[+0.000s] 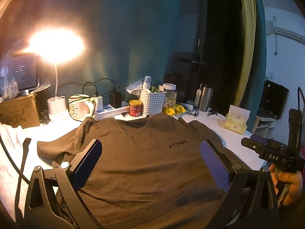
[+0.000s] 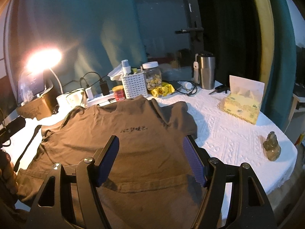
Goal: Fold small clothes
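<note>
Left wrist view puts your left claw (image 1: 150, 164) over the middle of the brown T-shirt (image 1: 144, 152), its purple pads spread wide with nothing between them. The shirt lies flat, front up, on the white-covered counter (image 1: 234, 143), collar toward the back clutter and a small line of black print on the chest. Your right hand (image 1: 287, 181) shows at the right edge of that view, wrapped around the handle of the other tool. Right wrist view has your right claw (image 2: 150, 158) released too, jaws apart above the shirt's lower half near the hem (the fabric fills the gap, but neither pad touches it that you can see). Behind the collar stand a white basket (image 2: 134, 85), a red tin (image 2: 118, 93), a clear jar (image 2: 152, 75) and a steel tumbler (image 2: 205, 70). A yellow tissue box (image 2: 242, 105) sits well off to the shirt's right, and the lit desk lamp (image 1: 57, 45) glares at the left.
</note>
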